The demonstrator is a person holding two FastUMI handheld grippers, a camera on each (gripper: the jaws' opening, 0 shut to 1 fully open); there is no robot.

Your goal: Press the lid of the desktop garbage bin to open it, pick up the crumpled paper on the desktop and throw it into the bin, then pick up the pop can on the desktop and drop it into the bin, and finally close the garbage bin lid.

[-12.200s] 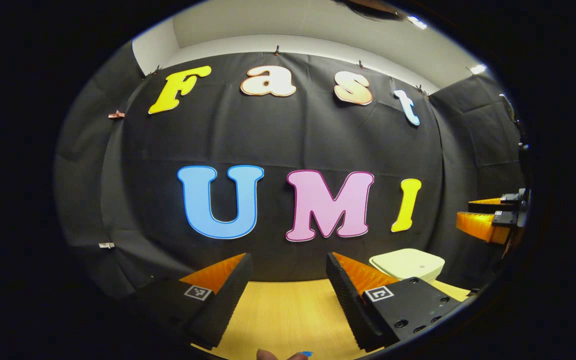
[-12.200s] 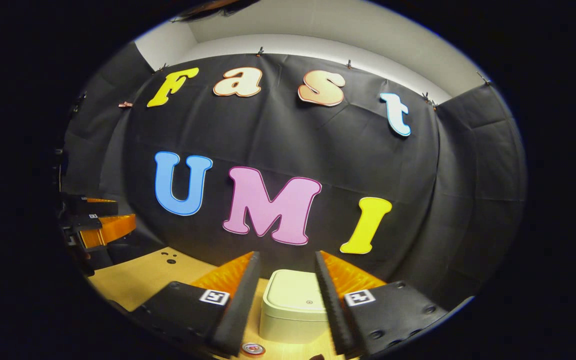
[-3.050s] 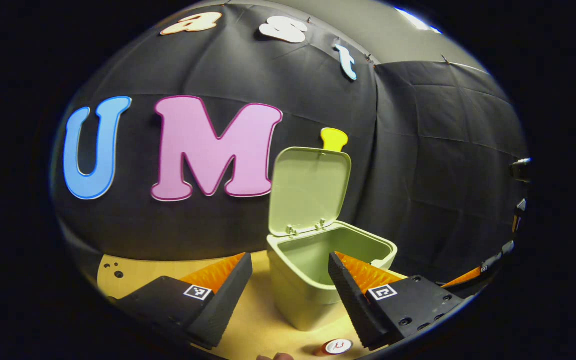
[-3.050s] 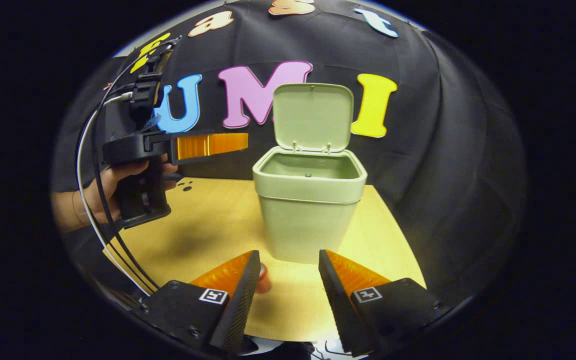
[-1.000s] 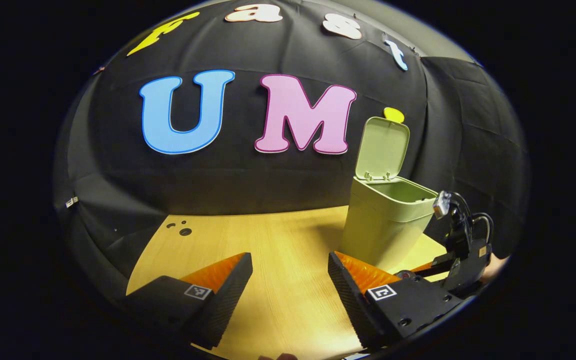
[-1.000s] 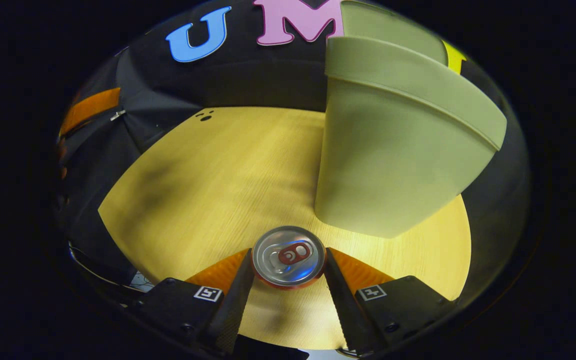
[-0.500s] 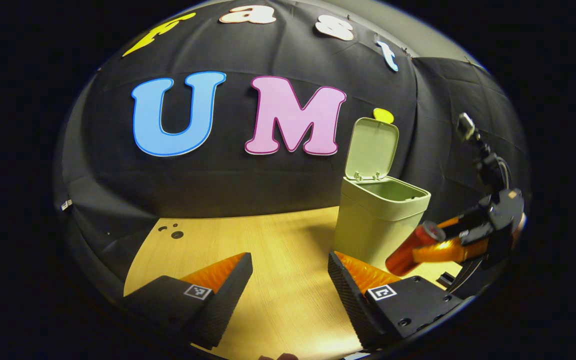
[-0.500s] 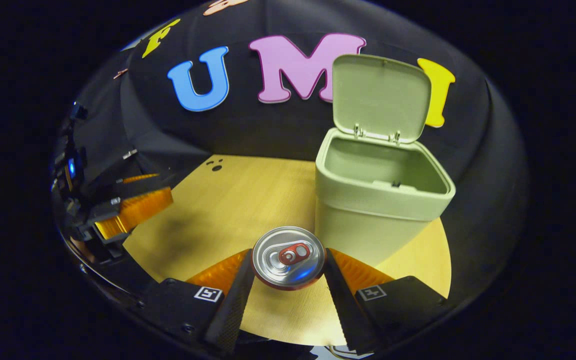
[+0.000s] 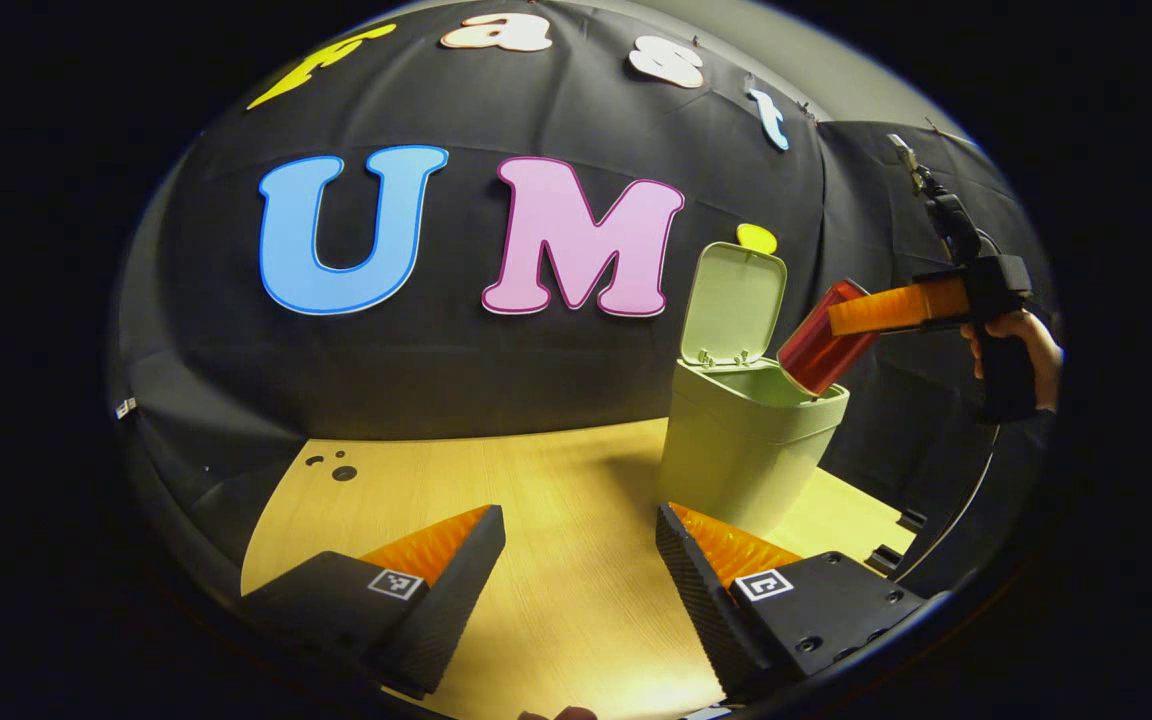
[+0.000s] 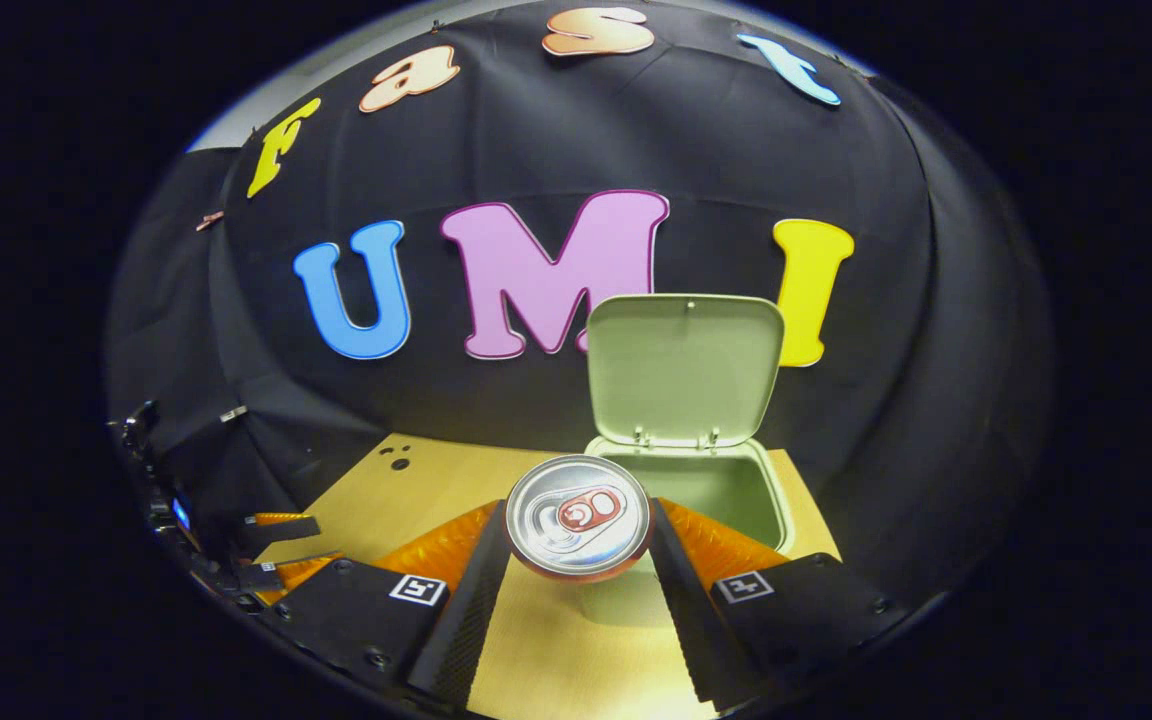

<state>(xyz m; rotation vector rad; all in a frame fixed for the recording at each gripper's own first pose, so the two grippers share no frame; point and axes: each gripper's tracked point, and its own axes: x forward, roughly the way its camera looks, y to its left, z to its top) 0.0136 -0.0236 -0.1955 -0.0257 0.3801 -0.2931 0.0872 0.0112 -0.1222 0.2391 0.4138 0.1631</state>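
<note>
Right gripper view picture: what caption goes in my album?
Right claw holds a silver-topped pop can above the open pale green plastic bin.

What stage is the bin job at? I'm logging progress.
The lid stands open, so pressing looks done. No paper lies on the visible desktop. The right gripper holds the pop can at the garbage bin rim. The left gripper is open. Left: dropping, closing.

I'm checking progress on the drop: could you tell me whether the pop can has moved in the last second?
Yes. In the left gripper view the pop can has risen from the desktop to the rim of the open garbage bin.
</note>
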